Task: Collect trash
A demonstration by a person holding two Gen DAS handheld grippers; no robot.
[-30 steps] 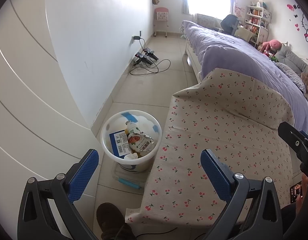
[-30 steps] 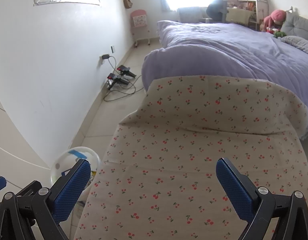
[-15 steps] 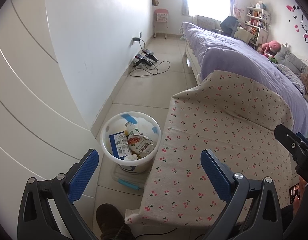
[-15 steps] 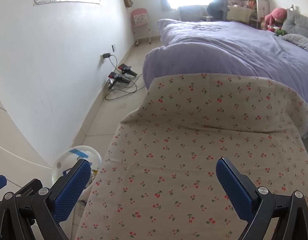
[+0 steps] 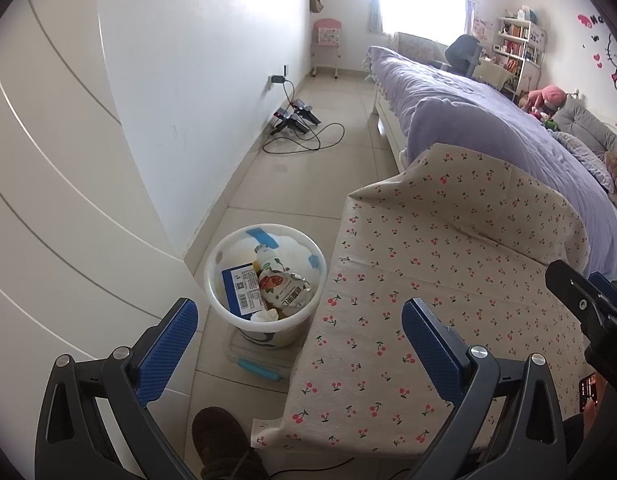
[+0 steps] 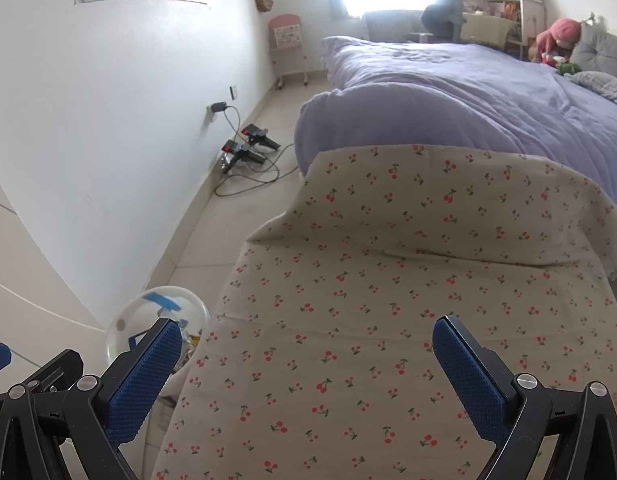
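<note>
Left gripper [image 5: 298,332] was held wide apart, nothing between its blue pads; same spread as half a second before. Right gripper [image 6: 306,356] likewise splayed and empty, hovering over the cherry-print cloth [image 6: 408,300].

Trash bucket [image 5: 224,252] stood on the tile floor at about 11 o'clock from the left gripper, just beside the left edge of the cloth-covered surface. Inside it: a blue-and-white carton [image 5: 240,290], a crumpled drink pouch [image 5: 286,290] leaning on it, a small bottle [image 5: 268,258] behind, and a white wad of paper [image 5: 266,315] at the near rim. Contents unchanged from the earlier frames.

In the right wrist view the bucket [image 6: 124,320] showed only partly, at 9 o'clock, behind the left finger.

Change noted: in the left view the bucket sat slightly higher and further from the camera than one second ago, and more of the cloth's near edge was visible; the camera had drawn back a little. In the right view the cloth's folded far edge had shifted downward in frame.

A brown slipper [image 5: 220,436] showed at 6 o'clock. No loose trash visible on the cloth.
</note>
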